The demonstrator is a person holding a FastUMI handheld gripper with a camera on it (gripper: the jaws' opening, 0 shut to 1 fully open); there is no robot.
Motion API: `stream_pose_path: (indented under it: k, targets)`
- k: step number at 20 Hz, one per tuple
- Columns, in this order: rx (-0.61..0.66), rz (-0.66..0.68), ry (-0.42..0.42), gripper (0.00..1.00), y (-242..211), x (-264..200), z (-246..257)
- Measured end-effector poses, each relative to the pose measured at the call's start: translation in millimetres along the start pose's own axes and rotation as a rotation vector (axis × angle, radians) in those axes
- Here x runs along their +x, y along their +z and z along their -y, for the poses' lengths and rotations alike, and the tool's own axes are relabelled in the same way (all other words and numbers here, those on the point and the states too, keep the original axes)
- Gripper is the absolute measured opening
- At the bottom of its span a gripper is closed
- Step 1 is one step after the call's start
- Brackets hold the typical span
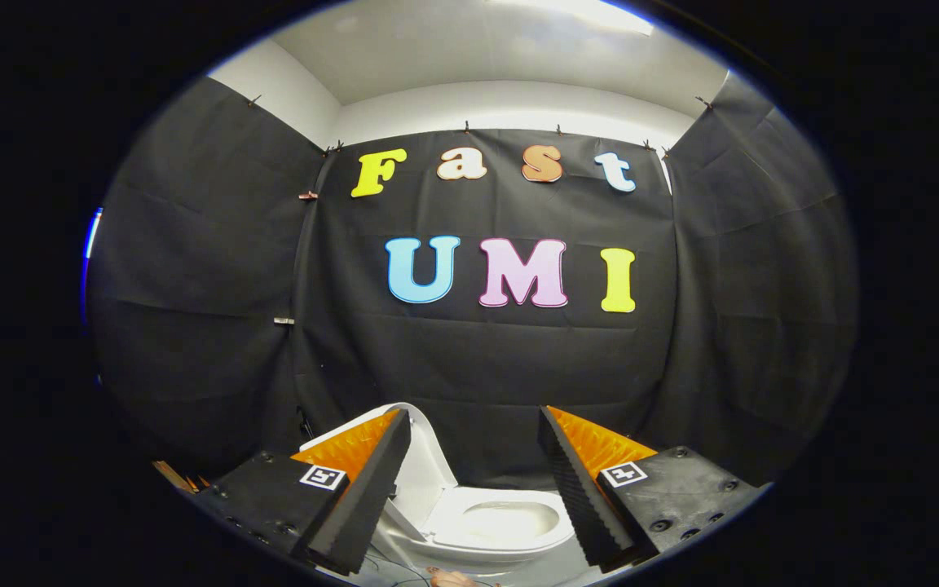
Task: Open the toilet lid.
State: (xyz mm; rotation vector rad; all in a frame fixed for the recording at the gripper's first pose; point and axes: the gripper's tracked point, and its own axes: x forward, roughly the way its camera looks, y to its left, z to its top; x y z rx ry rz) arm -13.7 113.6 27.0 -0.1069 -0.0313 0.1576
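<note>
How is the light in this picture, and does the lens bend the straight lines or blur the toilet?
Gripper view: a bright ceiling lamp glares overhead, while the black cloth wall stays dim; the fisheye lens bows the cloth edges outward; the toilet, with its lid raised, is sharp but slightly overexposed, seen between the open gripper fingers.

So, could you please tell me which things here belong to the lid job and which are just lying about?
Job:
- toilet, bowl showing between the fingers
- lid, already raised, beside the left finger
- gripper, open, holding nothing

Lying about:
- cables on the floor by the toilet
- wooden sticks beyond the left finger
</note>
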Motion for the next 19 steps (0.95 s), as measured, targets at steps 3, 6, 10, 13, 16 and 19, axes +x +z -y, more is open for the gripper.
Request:
stream_pose_path:
  k: [3, 6, 10, 13, 16, 19]
  targets:
    - [-0.009, 0.002, 0.004, 0.98, -0.8, -0.7, -1.9]
    - [-0.009, 0.007, 0.004, 0.98, 1.1, -2.0, -2.6]
    - [-0.015, 0.0, -0.004, 0.98, -0.9, -1.5, -0.9]
    - [-0.014, 0.001, -0.002, 0.98, -0.2, -3.1, -2.6]
    - [-0.016, 0.006, -0.004, 0.98, 1.0, -4.0, -2.0]
    - [-0.018, 0.001, -0.007, 0.98, 0.0, -4.5, -1.2]
